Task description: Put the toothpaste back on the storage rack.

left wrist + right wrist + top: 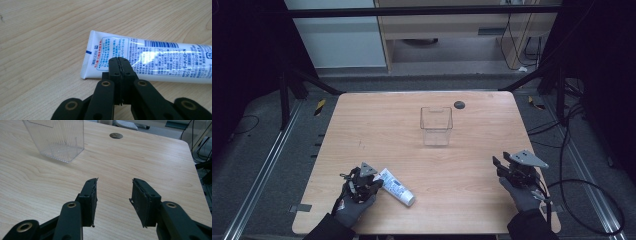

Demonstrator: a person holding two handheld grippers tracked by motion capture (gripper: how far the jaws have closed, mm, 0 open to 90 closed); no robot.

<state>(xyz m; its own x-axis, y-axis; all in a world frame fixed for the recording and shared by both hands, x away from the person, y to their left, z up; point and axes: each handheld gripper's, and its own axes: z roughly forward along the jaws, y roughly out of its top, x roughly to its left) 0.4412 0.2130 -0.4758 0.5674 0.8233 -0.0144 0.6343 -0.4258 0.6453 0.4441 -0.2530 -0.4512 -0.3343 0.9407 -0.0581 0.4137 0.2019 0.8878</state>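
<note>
The left claw [121, 59] was pressed together over the white printed plastic tube [150, 60] lying on the pale wooden bench [377, 125]. The right claw [114, 192] stood spread, well apart from the clear plastic box [436, 126].

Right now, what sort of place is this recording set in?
Probably a lab data-collection station: a bare wooden table in a black metal frame, trailing floor cables, and a person's hand-held grippers.

Tube [396, 187] near-left on table [472, 200] (container [436, 126] behind)
</note>
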